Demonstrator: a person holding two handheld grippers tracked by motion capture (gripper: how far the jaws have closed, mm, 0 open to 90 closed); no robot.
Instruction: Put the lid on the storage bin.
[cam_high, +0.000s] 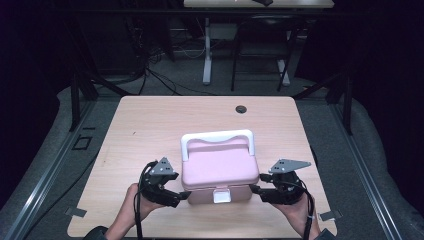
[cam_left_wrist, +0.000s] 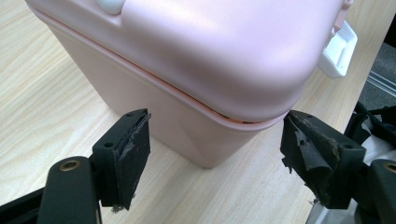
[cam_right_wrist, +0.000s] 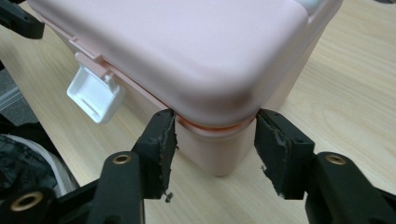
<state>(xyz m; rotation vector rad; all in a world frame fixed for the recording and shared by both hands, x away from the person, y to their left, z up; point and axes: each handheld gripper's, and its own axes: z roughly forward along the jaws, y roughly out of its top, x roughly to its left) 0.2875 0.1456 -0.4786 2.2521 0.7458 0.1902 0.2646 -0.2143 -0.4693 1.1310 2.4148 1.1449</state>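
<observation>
Left gripper: at 9 o'clock of the box, jaws spread wide either side of its near left corner, pads clear of the plastic in the left gripper view, nothing held.

Pink box: on the counter, centre, slightly toward the near edge. Lid down, white handle folded back toward 12 o'clock, white latch at 6 o'clock on the front wall.

Handling, as a guess: rigid moulded plastic, smooth and glossy, so likely slippery under worn pads; probably light if empty, contents hidden. Rounded corners poor for gripping. Better holds: the handle for lifting, the latch tab for opening, the lid's rim lip for steadying.

Right gripper: at 3 o'clock, jaws partly open around the near right corner just under the lid rim; pads at or just beside the wall, contact unclear, no firm grip evident.
</observation>
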